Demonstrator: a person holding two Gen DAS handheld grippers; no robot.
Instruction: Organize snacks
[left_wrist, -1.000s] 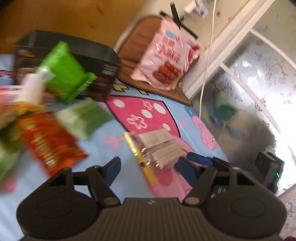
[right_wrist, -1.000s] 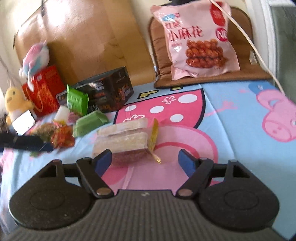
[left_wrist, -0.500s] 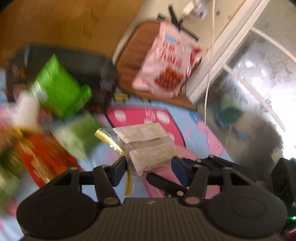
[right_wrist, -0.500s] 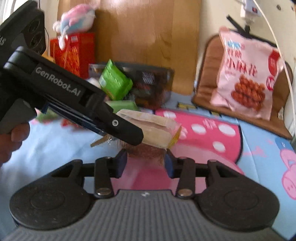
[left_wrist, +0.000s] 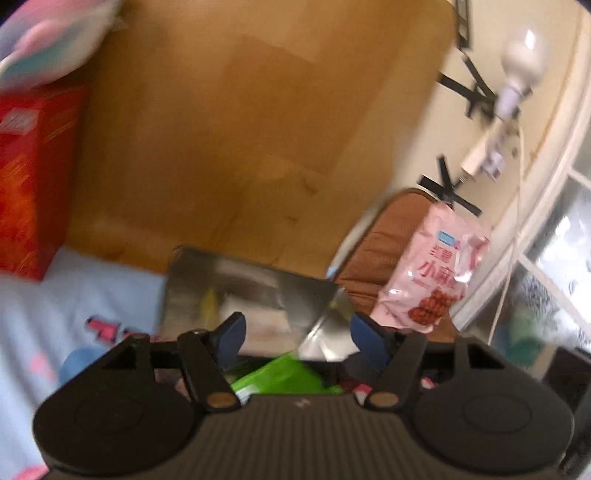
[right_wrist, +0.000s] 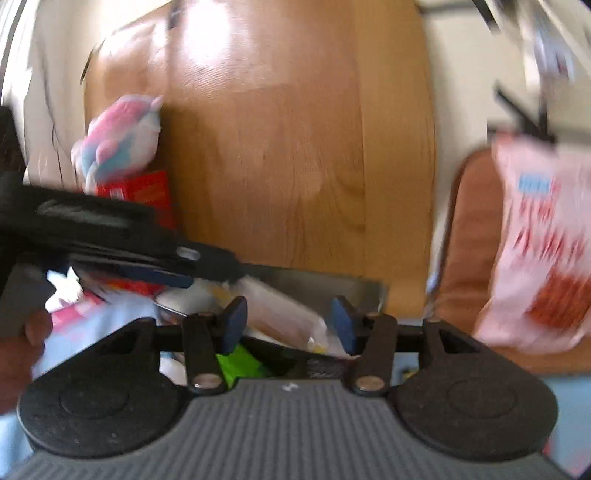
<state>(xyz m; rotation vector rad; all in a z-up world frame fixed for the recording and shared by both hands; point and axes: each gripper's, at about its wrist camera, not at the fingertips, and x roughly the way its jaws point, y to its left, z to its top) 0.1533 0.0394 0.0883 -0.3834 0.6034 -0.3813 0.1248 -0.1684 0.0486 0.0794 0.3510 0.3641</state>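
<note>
A clear pack of pale bars (right_wrist: 280, 314) lies tilted in the open black box (right_wrist: 354, 286), between my right gripper's (right_wrist: 290, 325) spread fingers and apart from both. In the left wrist view the pack (left_wrist: 258, 314) lies inside the box (left_wrist: 255, 280) in front of my left gripper (left_wrist: 295, 332), which is open and empty. The left gripper also shows in the right wrist view (right_wrist: 155, 264), reaching over the box from the left. A green snack pack (left_wrist: 284, 376) sits just below the left fingers, against the box's front; it also shows in the right wrist view (right_wrist: 236, 363).
A big pink snack bag (left_wrist: 436, 273) leans on a brown cushion (left_wrist: 384, 251) to the right. A red box (left_wrist: 33, 184) with a plush toy (right_wrist: 118, 136) on it stands at left. A wooden board (left_wrist: 240, 129) is behind. The mat (left_wrist: 74, 295) is light blue.
Both grippers carried the clear pack up from the mat to the black box. The grippers have opened and the pack now lies in the box. Both views are motion-blurred.
</note>
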